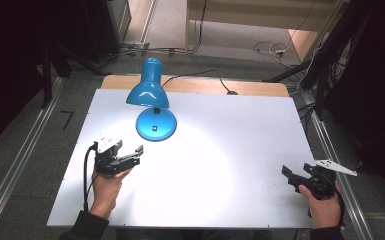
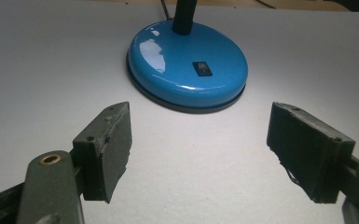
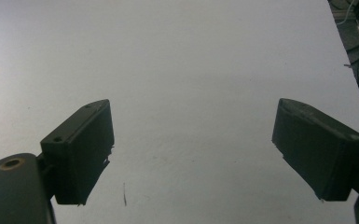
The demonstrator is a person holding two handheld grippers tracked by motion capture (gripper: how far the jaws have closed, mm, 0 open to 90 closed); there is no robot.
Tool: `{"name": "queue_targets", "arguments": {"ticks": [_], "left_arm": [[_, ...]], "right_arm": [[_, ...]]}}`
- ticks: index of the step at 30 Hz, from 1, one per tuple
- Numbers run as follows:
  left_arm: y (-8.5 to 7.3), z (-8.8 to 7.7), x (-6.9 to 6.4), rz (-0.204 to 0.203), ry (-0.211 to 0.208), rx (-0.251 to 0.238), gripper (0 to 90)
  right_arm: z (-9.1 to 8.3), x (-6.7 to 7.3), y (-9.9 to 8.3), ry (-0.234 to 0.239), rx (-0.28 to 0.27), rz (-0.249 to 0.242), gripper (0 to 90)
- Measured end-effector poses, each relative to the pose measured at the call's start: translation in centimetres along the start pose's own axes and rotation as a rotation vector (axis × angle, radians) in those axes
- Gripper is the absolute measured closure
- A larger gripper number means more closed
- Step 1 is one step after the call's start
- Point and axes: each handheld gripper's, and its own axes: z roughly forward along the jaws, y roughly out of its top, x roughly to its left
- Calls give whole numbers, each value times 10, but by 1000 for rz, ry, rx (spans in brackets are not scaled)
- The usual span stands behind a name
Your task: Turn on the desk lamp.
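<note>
- Lamp [image 1: 150, 100], bright blue, is sitting toward the far left of the white worktop [image 1: 230, 130], its shade tilting down and throwing a pool of light across the middle.
- Its round base [image 2: 187, 65] is showing a small black switch [image 2: 202, 68] on top, facing the left tongs.
- Left tongs [image 1: 130, 156] are hovering just in front of that base, jaws standing wide apart with nothing between them, not touching the lamp.
- Right tongs [image 1: 292, 178] are hanging out near the right front corner, well apart from the lamp, jaws also spread wide over bare worktop.
- Black cord [image 1: 200, 75] is running off the back edge.
</note>
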Motion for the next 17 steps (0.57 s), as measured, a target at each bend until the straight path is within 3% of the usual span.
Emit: {"name": "queue_targets", "arguments": {"ticks": [11, 17], "left_arm": [[-17, -22, 13, -10, 9, 10, 208], [-34, -23, 32, -33, 85, 50, 163]], "right_arm": [[-1, -4, -1, -12, -2, 10, 114], [6, -11, -4, -82, 16, -28, 113]]}}
